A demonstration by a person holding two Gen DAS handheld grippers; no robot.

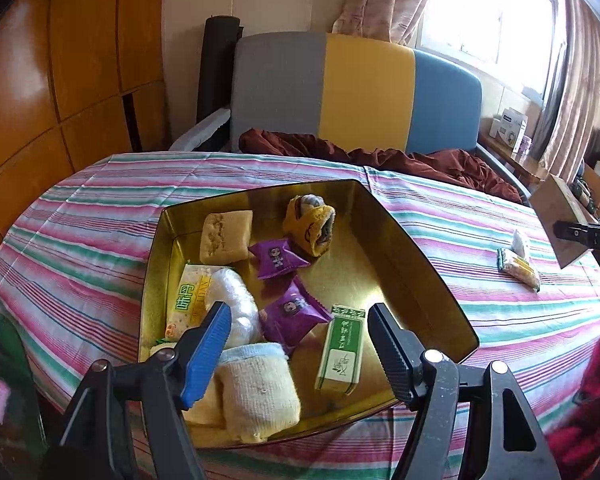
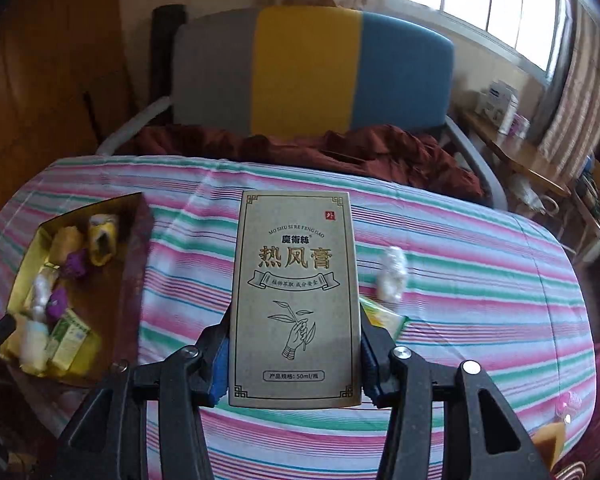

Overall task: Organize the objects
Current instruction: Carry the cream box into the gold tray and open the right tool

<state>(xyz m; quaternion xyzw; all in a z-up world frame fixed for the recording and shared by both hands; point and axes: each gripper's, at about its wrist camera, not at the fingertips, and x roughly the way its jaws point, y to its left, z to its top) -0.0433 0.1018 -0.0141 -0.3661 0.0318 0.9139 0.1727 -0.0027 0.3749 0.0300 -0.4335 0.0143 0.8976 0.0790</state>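
The right gripper (image 2: 294,360) grasps a tan carton (image 2: 295,300) between its jaws, held upright above the striped counter (image 2: 480,320). To its left, the left gripper (image 1: 300,330) hangs with jaws released over the gold tin (image 1: 416,276), which holds purple packets (image 1: 276,258), a green box (image 1: 340,348), a rolled yellow cloth (image 1: 260,392) and other snacks. A white wrapped item (image 2: 392,274) and a green-yellow packet (image 2: 382,316) lie on the counter just beyond the carton

Upright tan box (image 2: 295,300), gold snack-filled tin (image 1: 420,264)
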